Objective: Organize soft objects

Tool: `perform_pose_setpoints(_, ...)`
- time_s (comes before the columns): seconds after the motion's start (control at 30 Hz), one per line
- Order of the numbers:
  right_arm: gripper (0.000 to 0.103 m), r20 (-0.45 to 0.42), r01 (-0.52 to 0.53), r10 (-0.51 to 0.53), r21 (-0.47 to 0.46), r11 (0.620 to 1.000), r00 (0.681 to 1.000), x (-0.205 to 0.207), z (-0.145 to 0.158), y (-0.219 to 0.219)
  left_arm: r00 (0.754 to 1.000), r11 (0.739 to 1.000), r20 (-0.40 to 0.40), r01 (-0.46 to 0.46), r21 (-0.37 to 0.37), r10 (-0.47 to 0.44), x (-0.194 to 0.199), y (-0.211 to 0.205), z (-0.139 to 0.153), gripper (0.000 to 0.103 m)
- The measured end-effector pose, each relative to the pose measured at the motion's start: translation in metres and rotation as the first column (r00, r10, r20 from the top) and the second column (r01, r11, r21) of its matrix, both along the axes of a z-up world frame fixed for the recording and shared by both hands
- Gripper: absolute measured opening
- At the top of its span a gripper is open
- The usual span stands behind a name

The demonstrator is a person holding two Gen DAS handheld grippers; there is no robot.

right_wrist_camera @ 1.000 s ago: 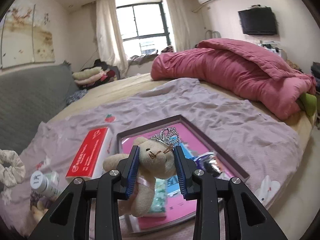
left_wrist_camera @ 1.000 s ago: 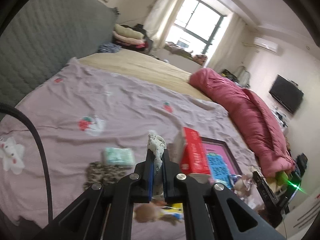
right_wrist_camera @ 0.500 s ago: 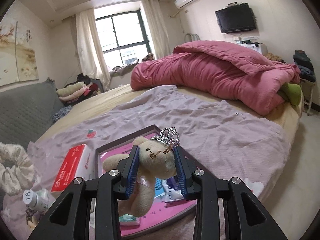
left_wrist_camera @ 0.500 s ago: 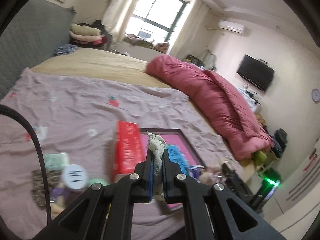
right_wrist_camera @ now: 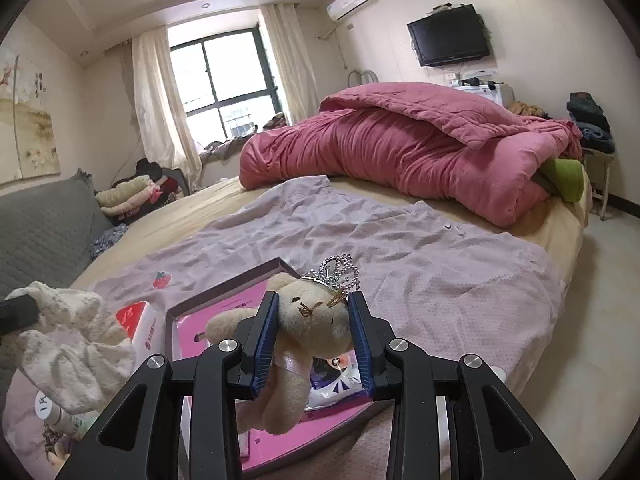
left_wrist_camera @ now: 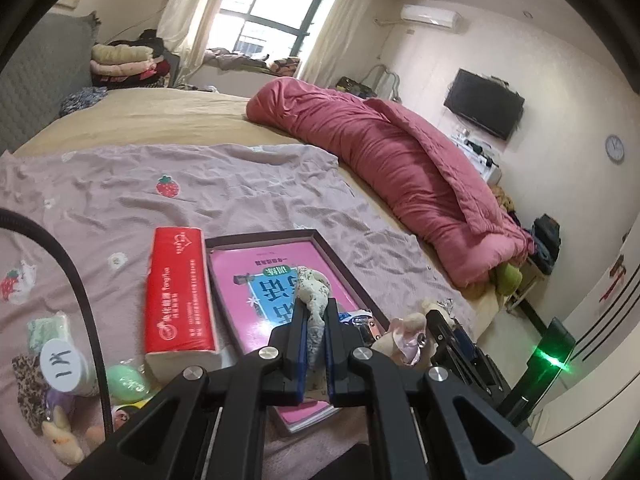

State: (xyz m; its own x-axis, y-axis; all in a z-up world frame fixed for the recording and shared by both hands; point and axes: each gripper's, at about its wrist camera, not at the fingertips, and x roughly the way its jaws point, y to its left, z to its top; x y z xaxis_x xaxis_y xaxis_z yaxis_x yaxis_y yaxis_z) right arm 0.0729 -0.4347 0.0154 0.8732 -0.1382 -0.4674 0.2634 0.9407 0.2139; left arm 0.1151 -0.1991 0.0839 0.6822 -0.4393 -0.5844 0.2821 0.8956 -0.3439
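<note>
Scrunchie [left_wrist_camera: 314, 292]: floral cloth, clamped tight in the left gripper [left_wrist_camera: 315, 344], held above the tray [left_wrist_camera: 320, 240].
Teddy bear [right_wrist_camera: 312, 320]: head squeezed between the right gripper's [right_wrist_camera: 314, 338] blue pads, body dangling over the tray; small crown on top.
Tray: on the lilac sheet [left_wrist_camera: 240, 184], holding a pink book [left_wrist_camera: 256, 280].
Tissue pack [left_wrist_camera: 178, 292]: red, just left of the tray.

So the bed [left_wrist_camera: 168, 120] has a wrinkly lilac sheet [left_wrist_camera: 240, 184] spread over it, with a red tissue pack [left_wrist_camera: 178, 292] lying just beside a dark-framed tray [left_wrist_camera: 348, 268]. A rumpled pink duvet [right_wrist_camera: 400, 152] is heaped along the far side.
</note>
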Motion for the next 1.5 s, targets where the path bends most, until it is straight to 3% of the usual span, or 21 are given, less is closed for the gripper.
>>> perform_pose_setpoints(0.4, 0.036, -0.008, 0.012, -0.012, 0.002, 1.0, 1.0, 0.002, -0.004, -0.008, 0.998, 0.997, -0.022, 0.065, 0.051, -0.064, 0.016, -0.041, -0.022, 0.007)
perform_pose_setpoints(0.67, 0.036, -0.036, 0.024, -0.024, 0.008, 1.0, 0.999, 0.008, -0.011, -0.013, 0.988, 0.994, -0.11, 0.108, -0.033, -0.111, 0.036, -0.05, -0.058, 0.007)
perform_pose_setpoints(1.0, 0.036, -0.076, 0.023, -0.023, 0.002, 1.0, 0.997, 0.015, -0.022, -0.013, 0.977, 0.993, -0.2, 0.094, 0.075, -0.078, 0.057, -0.053, -0.11, 0.007)
perform_pose_setpoints(1.5, 0.036, -0.174, -0.045, 0.041, -0.021, 0.999, 0.984, 0.041, -0.039, 0.002, 0.974, 0.992, -0.224, 0.066, 0.105, -0.042, 0.056, -0.043, -0.127, 0.007)
